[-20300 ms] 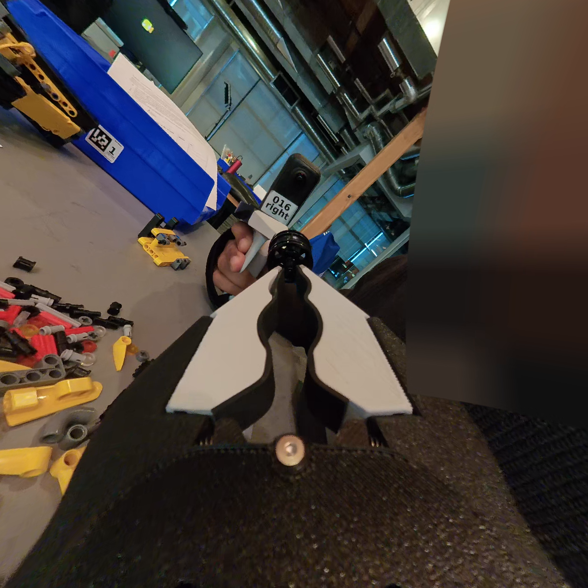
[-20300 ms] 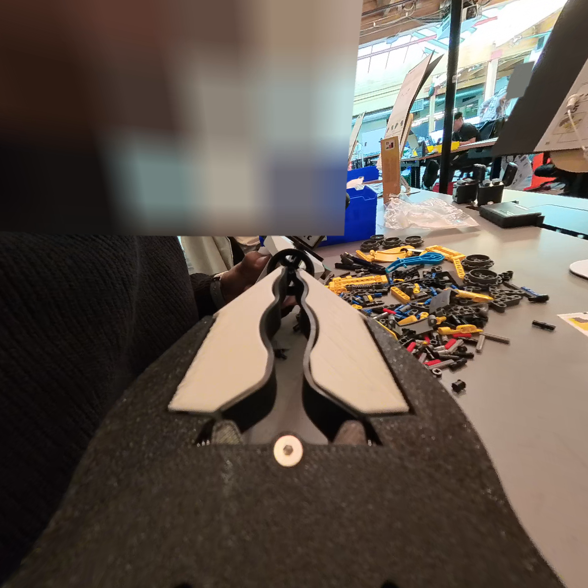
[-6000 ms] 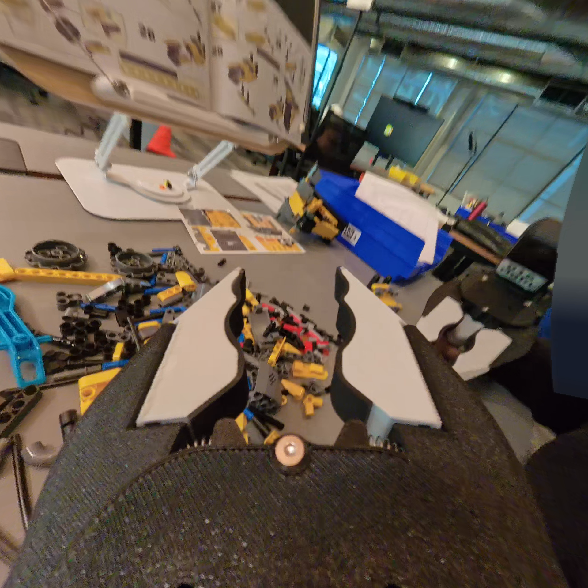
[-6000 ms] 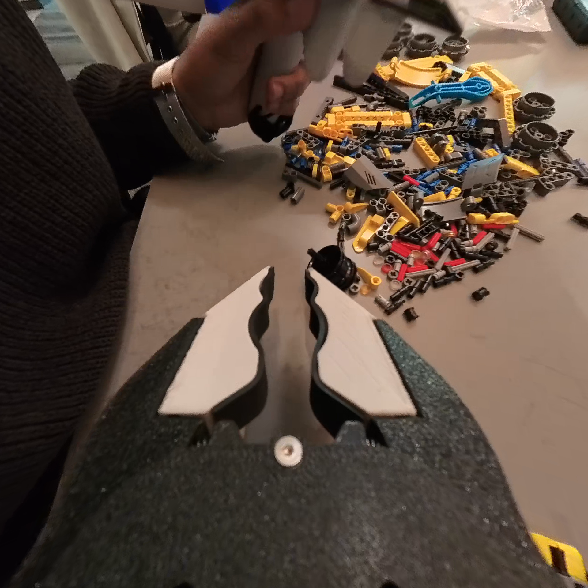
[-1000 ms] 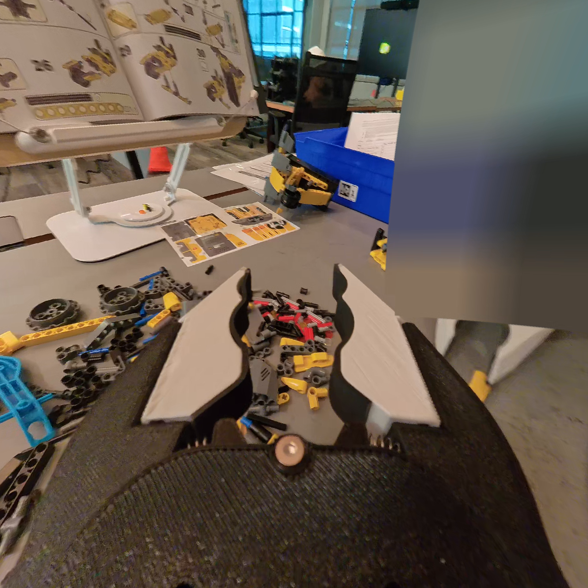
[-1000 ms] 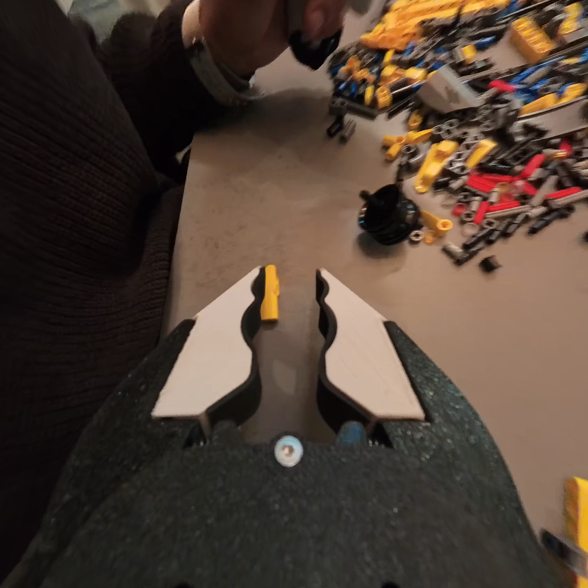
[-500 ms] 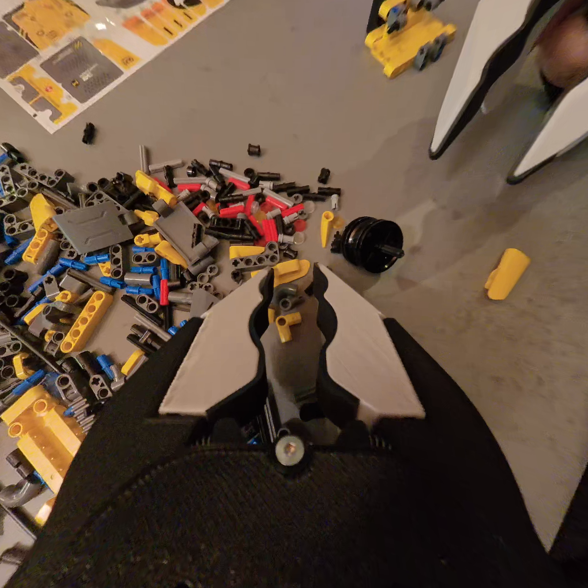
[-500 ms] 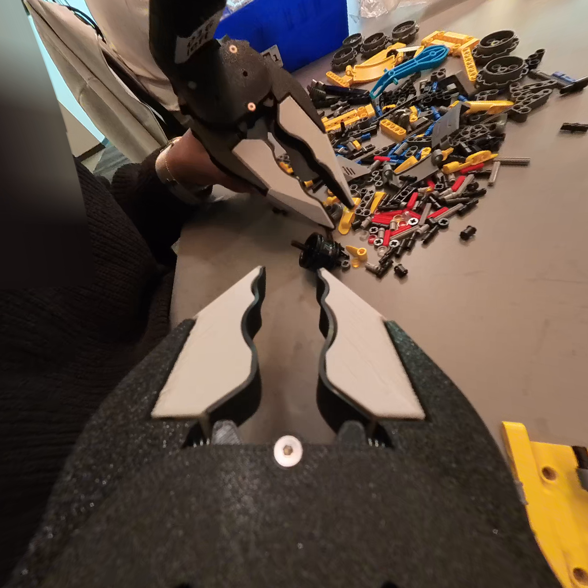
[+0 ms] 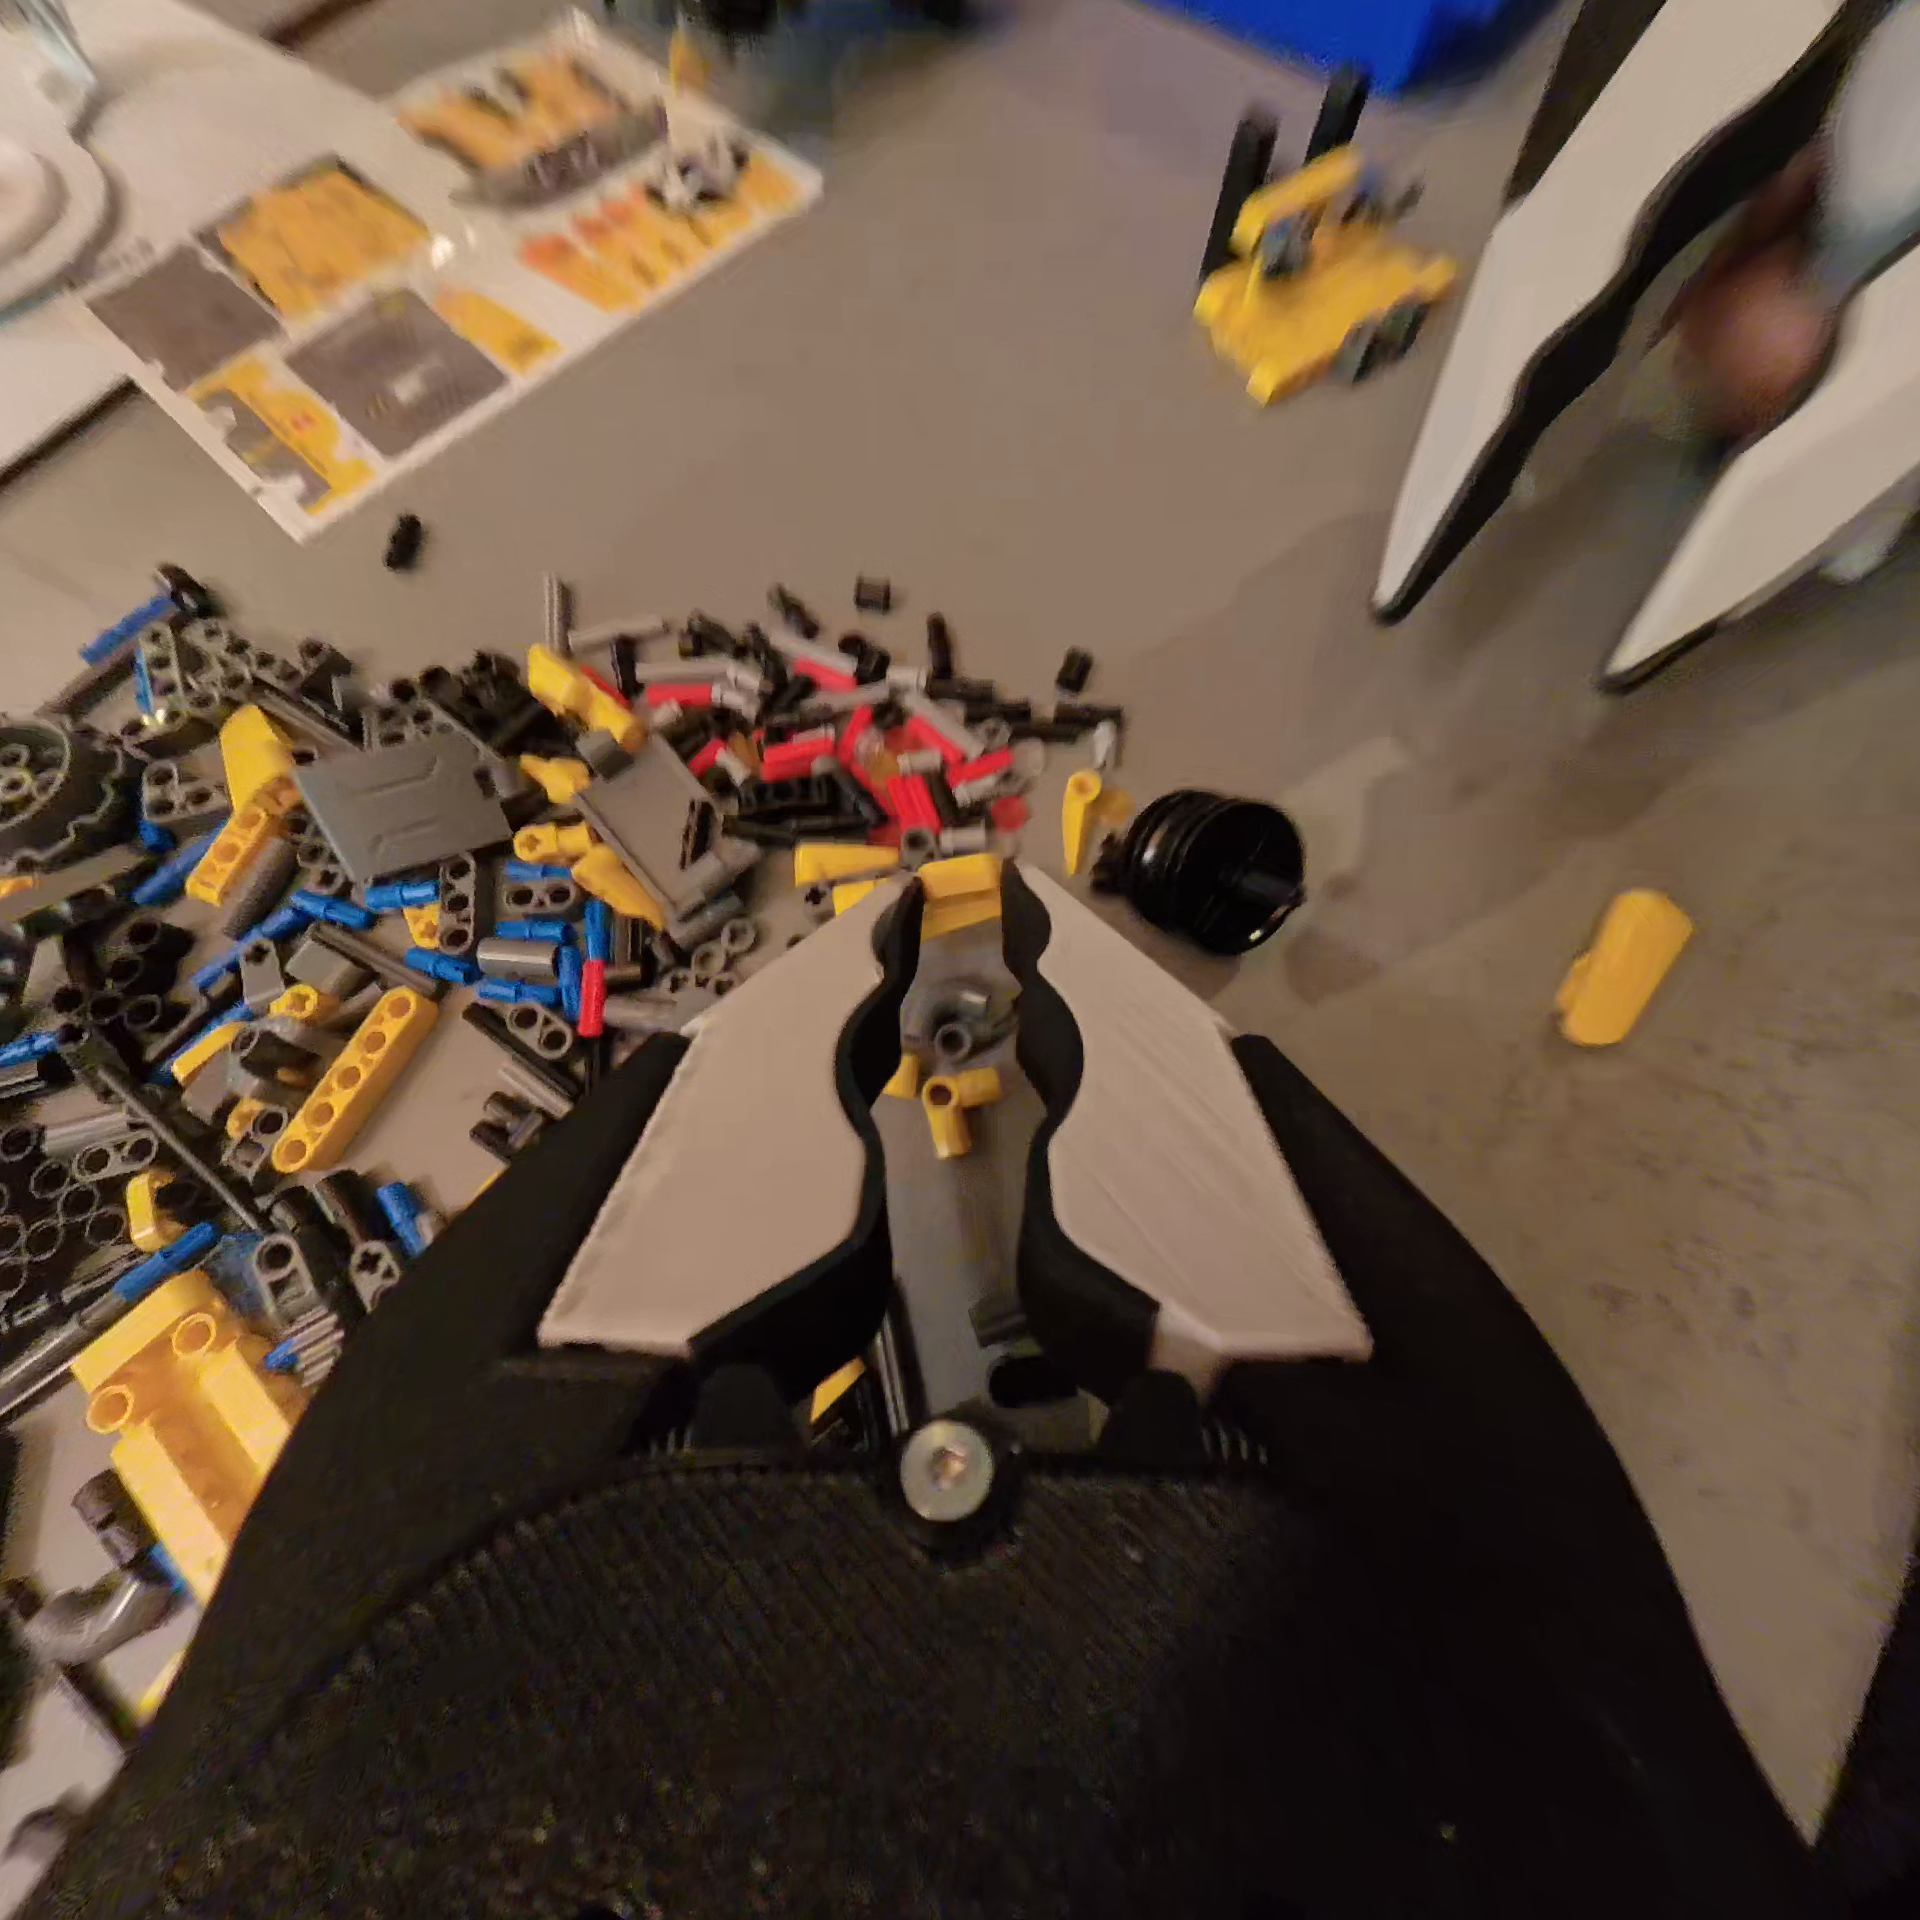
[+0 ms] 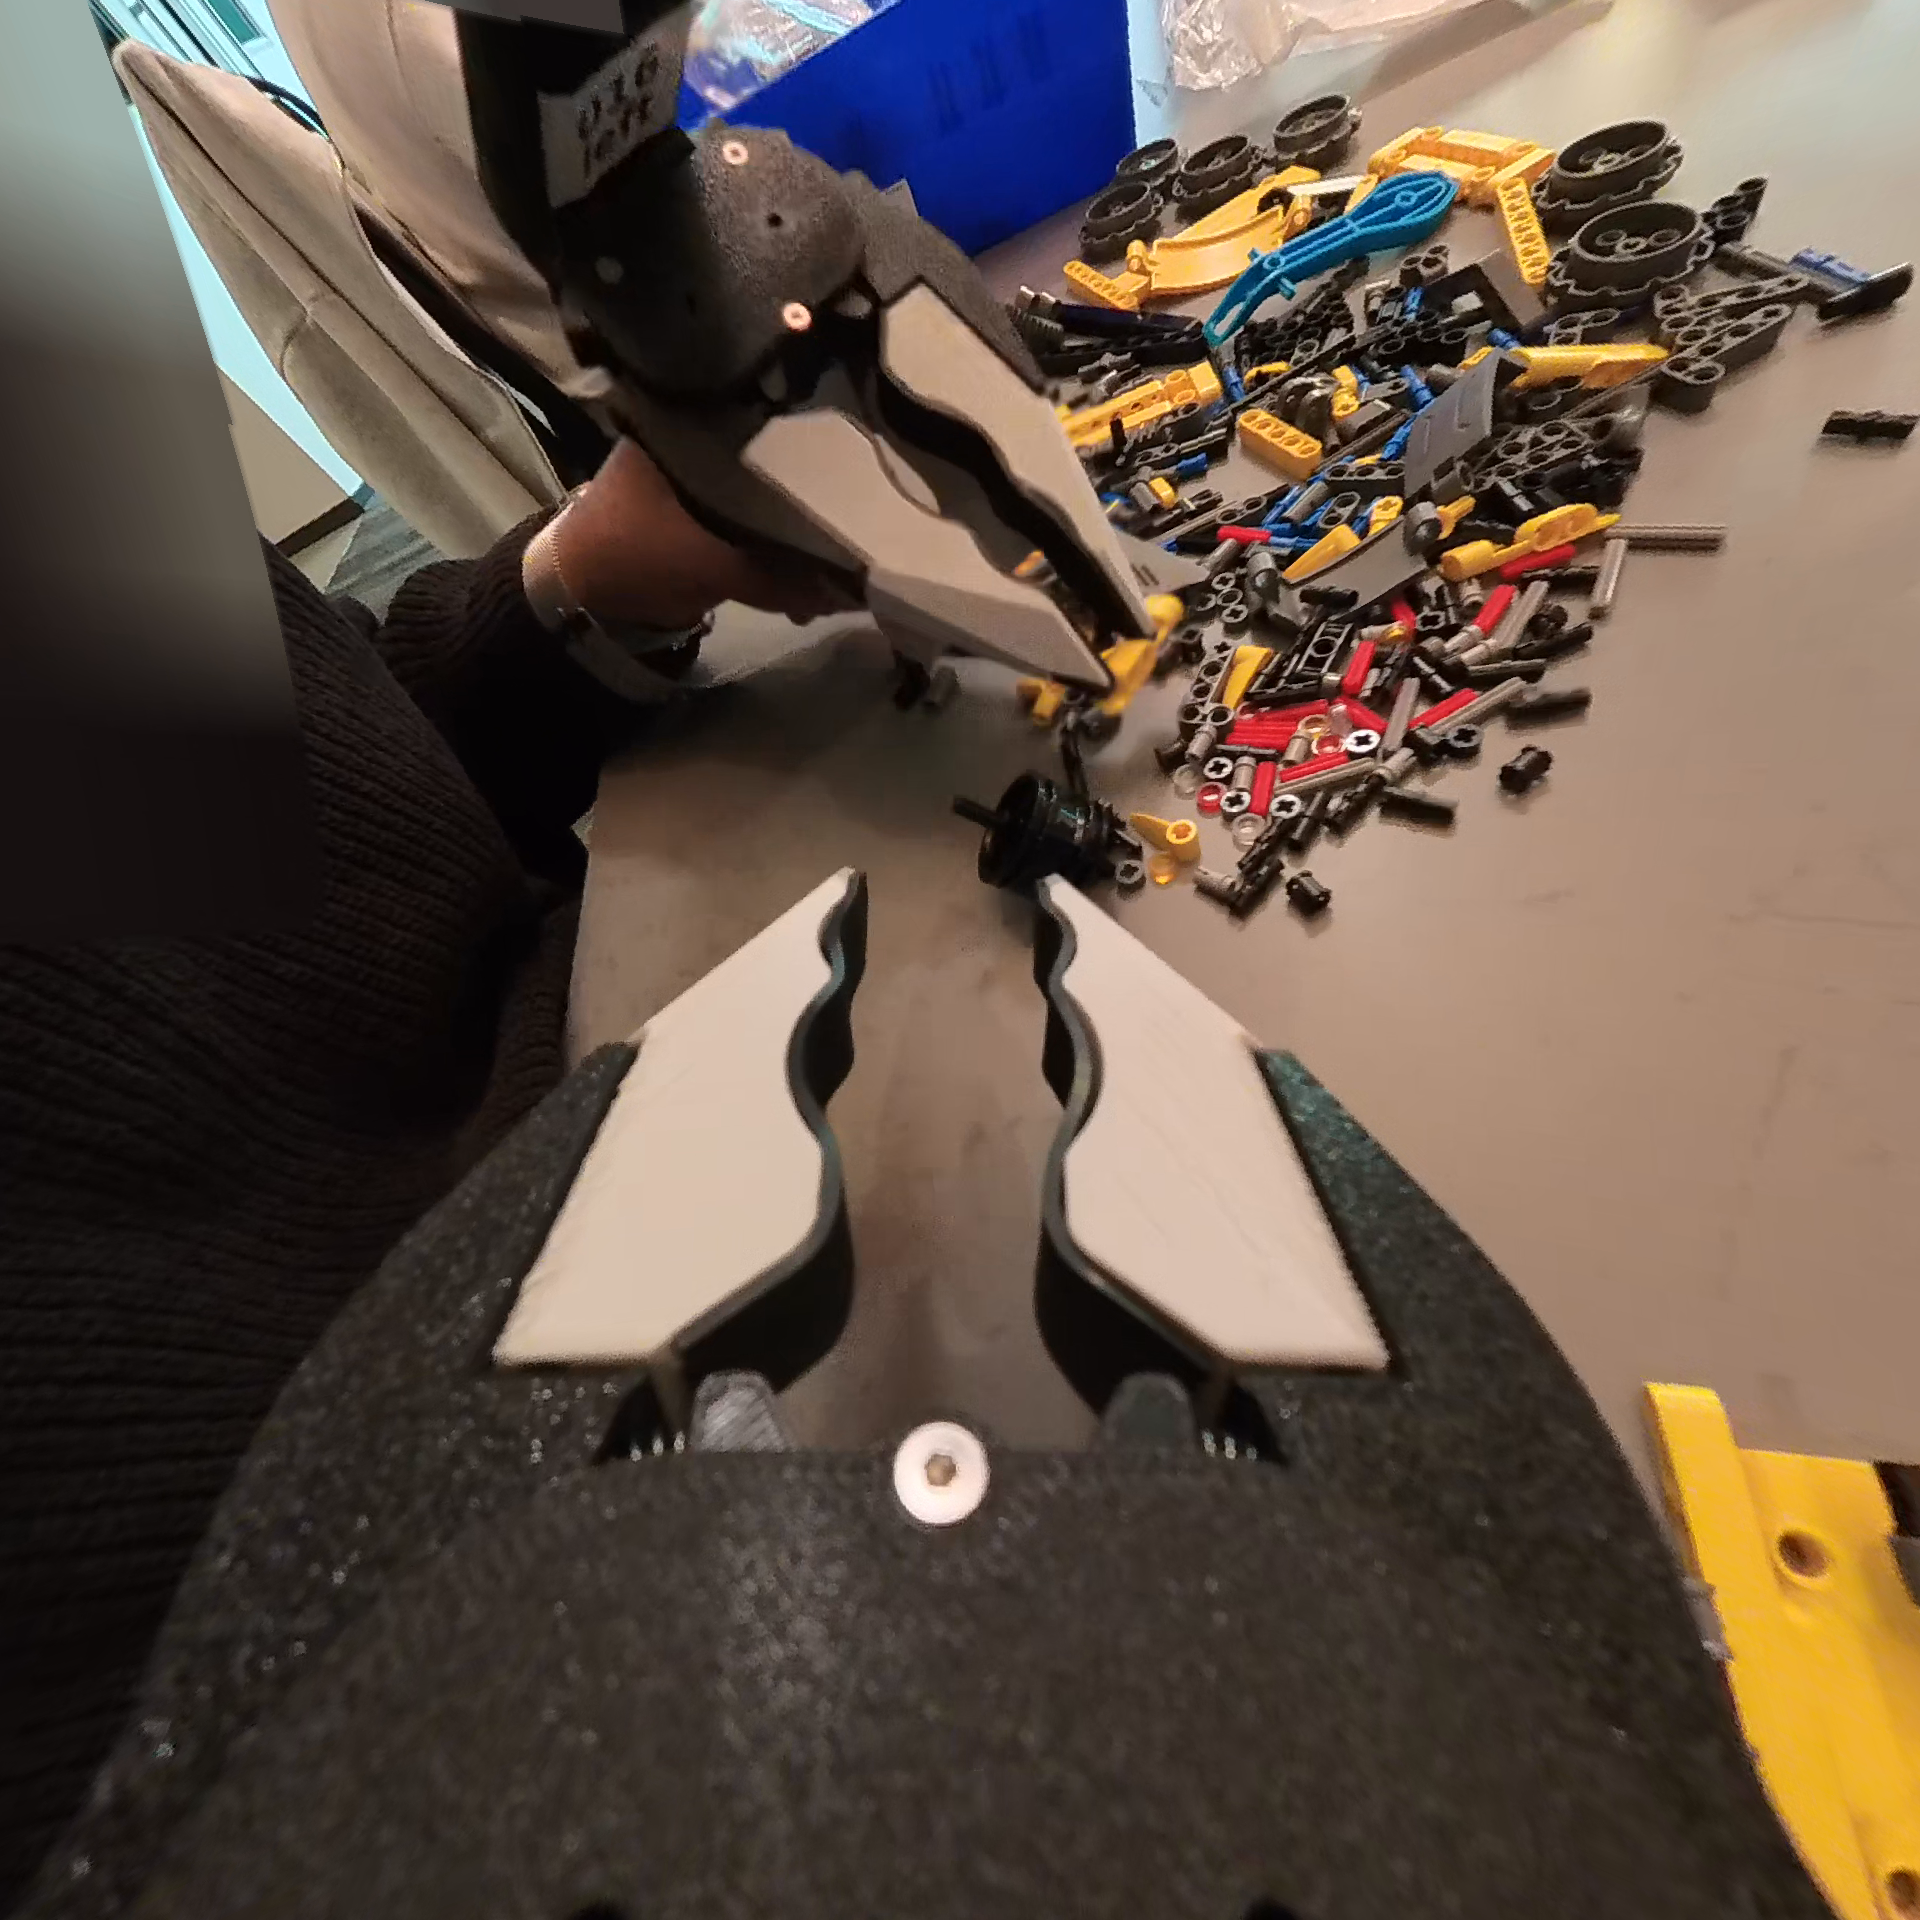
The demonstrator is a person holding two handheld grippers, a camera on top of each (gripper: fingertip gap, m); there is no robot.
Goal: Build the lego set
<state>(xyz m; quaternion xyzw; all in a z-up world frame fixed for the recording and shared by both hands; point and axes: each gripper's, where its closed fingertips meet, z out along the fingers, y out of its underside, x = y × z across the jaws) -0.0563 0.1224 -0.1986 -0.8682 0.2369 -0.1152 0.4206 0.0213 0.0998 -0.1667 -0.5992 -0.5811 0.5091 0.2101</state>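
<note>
My left gripper (image 9: 961, 883) is down at the near edge of a pile of small building pieces (image 9: 436, 883) on the grey table (image 9: 1039, 468). Its jaws are nearly closed on a yellow piece (image 9: 961, 899) between the tips. In the right wrist view the left gripper (image 10: 1122, 649) pinches the same yellow piece (image 10: 1138, 660). My right gripper (image 10: 948, 888) is open and empty just above the table. A black wheel hub (image 10: 1044, 831) lies just past its right fingertip. The hub (image 9: 1210, 873) and a loose yellow piece (image 9: 1621, 966) lie right of the left gripper. The right gripper (image 9: 1507, 644) shows at the upper right.
A yellow sub-assembly (image 9: 1320, 301) and printed sheets (image 9: 416, 312) lie beyond the pile. A blue bin (image 10: 935, 114) stands at the back. Black wheels (image 10: 1631, 239) and a blue curved piece (image 10: 1340, 239) lie at the pile's far side. A yellow part (image 10: 1818, 1662) sits at the near right. About 9 cm separates my left fingertips from my right. My left tips are roughly 4 cm from the hub (image 9: 1210, 873).
My left gripper's jaws have narrowed onto the yellow piece at the pile's edge. The right gripper stays open in about the same place.
</note>
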